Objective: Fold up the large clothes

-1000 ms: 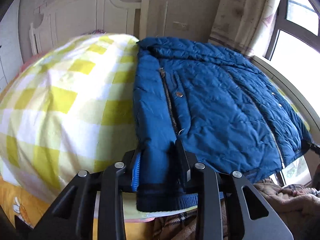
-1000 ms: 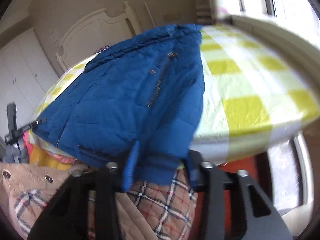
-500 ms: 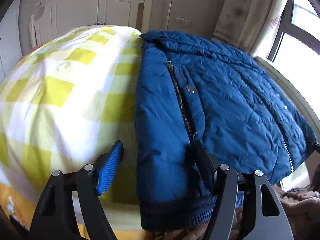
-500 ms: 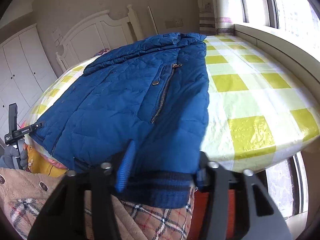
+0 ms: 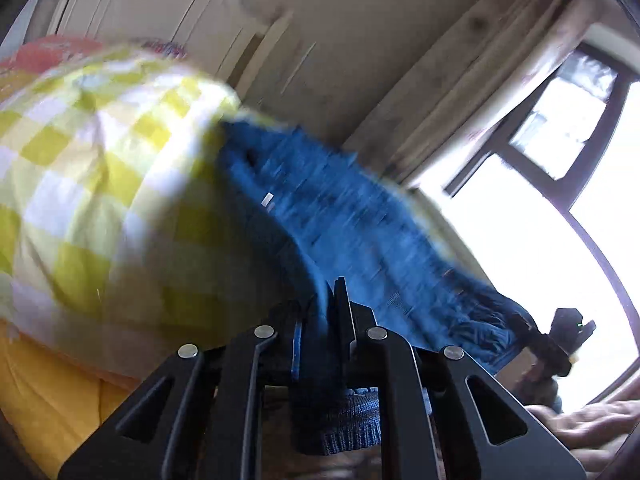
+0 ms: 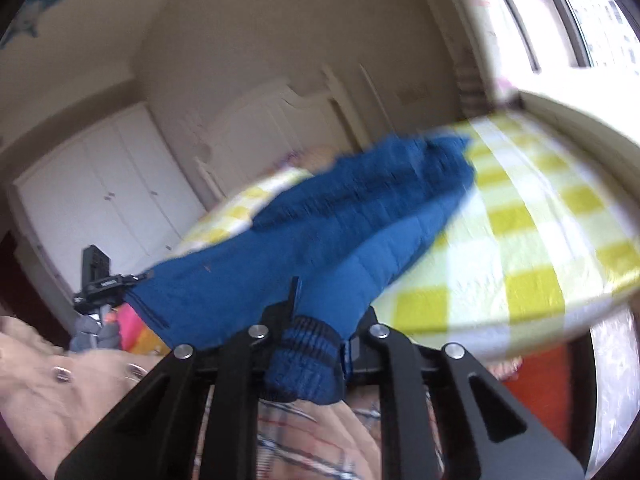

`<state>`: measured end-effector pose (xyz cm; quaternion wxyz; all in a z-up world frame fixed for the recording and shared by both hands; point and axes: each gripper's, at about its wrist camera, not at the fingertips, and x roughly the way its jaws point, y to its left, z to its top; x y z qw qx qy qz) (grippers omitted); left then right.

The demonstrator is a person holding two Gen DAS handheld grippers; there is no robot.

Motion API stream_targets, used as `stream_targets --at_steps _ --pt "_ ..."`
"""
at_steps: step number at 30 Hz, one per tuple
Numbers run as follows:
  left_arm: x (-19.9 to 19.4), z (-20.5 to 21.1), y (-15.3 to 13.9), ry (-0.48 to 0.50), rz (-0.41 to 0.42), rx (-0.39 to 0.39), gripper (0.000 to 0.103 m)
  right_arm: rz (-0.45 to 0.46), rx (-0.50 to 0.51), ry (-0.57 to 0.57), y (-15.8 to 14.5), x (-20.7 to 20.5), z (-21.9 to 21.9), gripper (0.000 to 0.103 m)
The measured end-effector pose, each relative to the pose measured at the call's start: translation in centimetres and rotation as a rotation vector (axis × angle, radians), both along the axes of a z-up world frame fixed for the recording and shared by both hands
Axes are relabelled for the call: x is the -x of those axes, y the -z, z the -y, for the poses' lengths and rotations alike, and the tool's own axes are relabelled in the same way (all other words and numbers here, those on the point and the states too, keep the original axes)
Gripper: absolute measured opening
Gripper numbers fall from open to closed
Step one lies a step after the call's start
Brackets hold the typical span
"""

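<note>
A blue quilted jacket [image 5: 360, 240] lies on a bed with a yellow-and-white checked cover [image 5: 88, 200]. My left gripper [image 5: 326, 320] is shut on the jacket's ribbed hem at its left corner, which hangs below the jaws. In the right wrist view the jacket [image 6: 340, 232] stretches away over the bed cover [image 6: 540, 240]. My right gripper [image 6: 316, 320] is shut on the ribbed hem [image 6: 304, 364] at the other corner. Both views are blurred by motion.
A white headboard [image 6: 280, 120] and wardrobe [image 6: 100, 192] stand behind the bed. A window [image 5: 560, 200] and curtain are at the right. A beige plaid-lined garment [image 6: 80, 392] lies below the grippers. The other gripper [image 5: 560, 340] shows at the far right.
Both grippers were open around the hem half a second ago; now both are shut on it. Both cameras have tilted upward and the jacket's near edge is lifted.
</note>
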<state>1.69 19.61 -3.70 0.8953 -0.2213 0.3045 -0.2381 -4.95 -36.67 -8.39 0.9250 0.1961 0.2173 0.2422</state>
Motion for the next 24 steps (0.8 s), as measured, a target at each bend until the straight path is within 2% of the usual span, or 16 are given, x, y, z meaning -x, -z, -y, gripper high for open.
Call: stream_targets --at_steps 2,5,7,9,12,14,15,17,18,20,21,22,24 --pt "1.6 -0.5 -1.9 0.009 0.056 0.047 0.011 0.080 -0.002 -0.006 -2.7 1.4 -0.2 0.015" --pt "2.1 -2.0 -3.6 0.014 0.114 0.164 0.011 0.181 -0.026 0.019 -6.1 2.5 0.4 0.015" --pt "0.5 -3.2 -5.0 0.023 0.139 0.250 0.012 0.210 -0.043 0.038 -7.9 1.5 1.2 0.015" --pt "-2.9 -3.6 -6.8 0.020 0.144 0.291 0.012 0.218 -0.020 0.061 -9.9 -1.7 1.6 0.015" --pt "-11.1 -2.1 -9.4 0.029 0.081 0.284 0.013 0.158 0.019 0.099 -12.1 -9.5 1.7 0.016" --pt "-17.8 -1.3 -10.0 -0.002 -0.012 0.286 0.014 0.049 0.011 0.122 -12.6 -17.2 2.2 0.022" --pt "-20.2 -1.3 -9.9 -0.023 -0.064 0.280 0.015 -0.001 -0.010 0.119 -12.4 -19.9 2.5 0.029" --pt "-26.8 -1.4 -9.5 -0.061 -0.197 0.263 0.019 -0.138 -0.090 0.100 -11.5 -26.4 4.0 0.055" --pt "-29.2 -2.1 -9.0 -0.086 -0.244 0.286 0.028 -0.179 -0.160 0.090 -11.0 -28.9 5.2 0.073" --pt "-31.6 -4.6 -8.7 -0.202 -0.264 0.327 0.064 -0.200 -0.277 0.118 -10.2 -31.4 7.7 0.076" --pt "-32.3 -6.2 -8.7 -0.254 -0.240 0.356 0.099 -0.189 -0.309 0.128 -9.9 -32.0 8.7 0.078" --pt "-32.6 -7.6 -8.8 -0.294 -0.202 0.367 0.099 -0.172 -0.313 0.154 -9.8 -31.8 9.5 0.079" --pt "-33.1 -8.2 -8.9 -0.306 -0.178 0.280 0.099 -0.158 -0.188 0.252 -9.5 -32.2 10.8 0.080"
